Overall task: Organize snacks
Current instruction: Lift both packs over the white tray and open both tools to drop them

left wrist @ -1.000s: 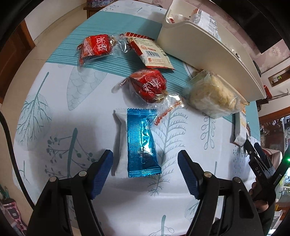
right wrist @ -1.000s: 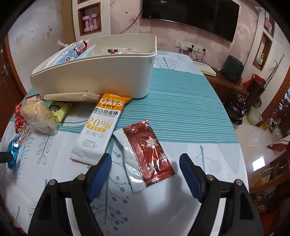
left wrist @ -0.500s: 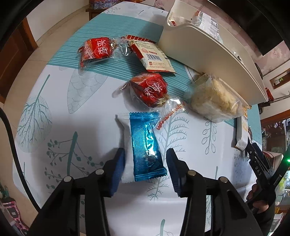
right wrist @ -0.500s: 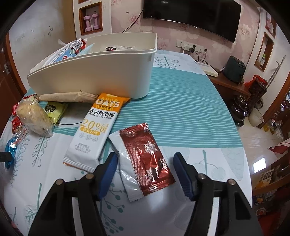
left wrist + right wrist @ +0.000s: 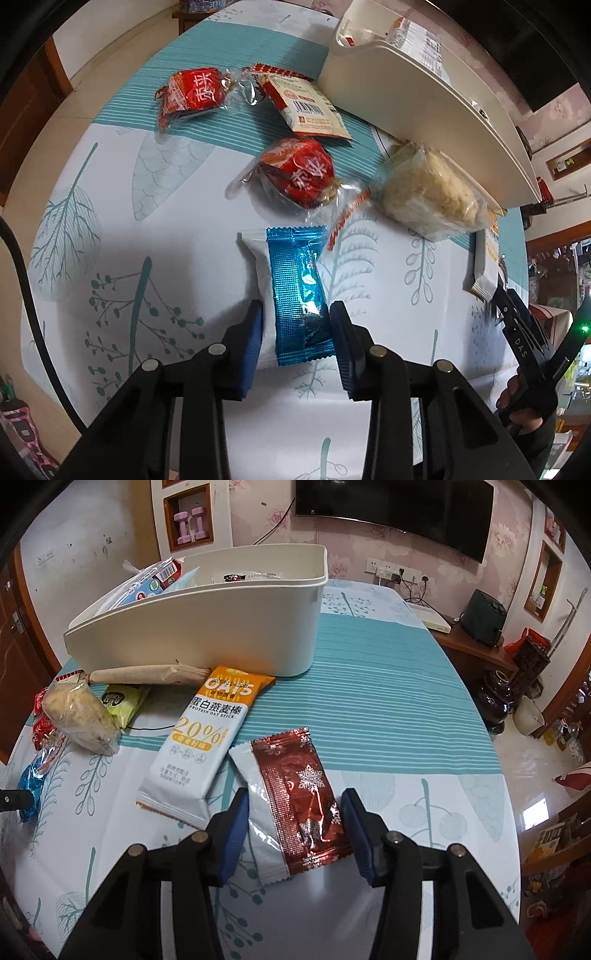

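Since one second earlier, both grippers' jaws have narrowed around their packets. Left wrist view: left gripper (image 5: pixel 295 334) pinches the near end of the blue-and-white packet (image 5: pixel 293 291), both pads touching it, on the leaf-print tablecloth (image 5: pixel 110 206); two red candies (image 5: pixel 301 171) and the cream bin (image 5: pixel 413 96) lie beyond. Right wrist view: right gripper (image 5: pixel 293 829) brackets the red snowflake packet (image 5: pixel 295 799); contact by its pads cannot be confirmed. Oat bar (image 5: pixel 207 744) lies just beside, left.
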`<state>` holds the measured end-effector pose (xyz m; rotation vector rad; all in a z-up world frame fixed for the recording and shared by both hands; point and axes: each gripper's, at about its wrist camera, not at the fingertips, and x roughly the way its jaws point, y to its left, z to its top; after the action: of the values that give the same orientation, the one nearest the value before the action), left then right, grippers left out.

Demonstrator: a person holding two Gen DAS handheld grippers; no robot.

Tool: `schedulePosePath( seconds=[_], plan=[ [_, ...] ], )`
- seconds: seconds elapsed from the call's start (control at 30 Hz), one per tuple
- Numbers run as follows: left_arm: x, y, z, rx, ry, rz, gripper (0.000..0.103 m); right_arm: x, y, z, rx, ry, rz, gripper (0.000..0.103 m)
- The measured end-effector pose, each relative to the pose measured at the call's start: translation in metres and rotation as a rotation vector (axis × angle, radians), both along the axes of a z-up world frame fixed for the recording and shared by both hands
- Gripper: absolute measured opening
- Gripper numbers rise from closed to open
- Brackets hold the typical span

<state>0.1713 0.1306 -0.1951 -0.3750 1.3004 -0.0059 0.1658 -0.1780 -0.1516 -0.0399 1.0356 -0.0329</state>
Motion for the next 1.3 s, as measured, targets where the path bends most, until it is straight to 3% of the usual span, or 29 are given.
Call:
schedulePosePath(
  seconds=[0.23,0.47,0.8,1.3],
  plan=[
    [-0.012,-0.01,0.004,-0.038,0.006,-0.037,0.034,-0.013,0.002,0.004,0.0,0.005,0.001,0.049],
    [-0.029,-0.025,0.023,-0.057,-0.039,-0.105,0.034,-0.028,0.002,0.02,-0.005,-0.021,-0.007,0.049],
    [-0.044,-0.038,0.068,-0.038,-0.14,-0.201,0.034,-0.04,0.008,0.055,-0.014,-0.098,0.002,0.049],
    [-0.012,-0.067,0.152,-0.003,-0.337,-0.313,0.034,-0.016,0.02,0.108,-0.023,-0.245,0.038,0.049]
  ],
)
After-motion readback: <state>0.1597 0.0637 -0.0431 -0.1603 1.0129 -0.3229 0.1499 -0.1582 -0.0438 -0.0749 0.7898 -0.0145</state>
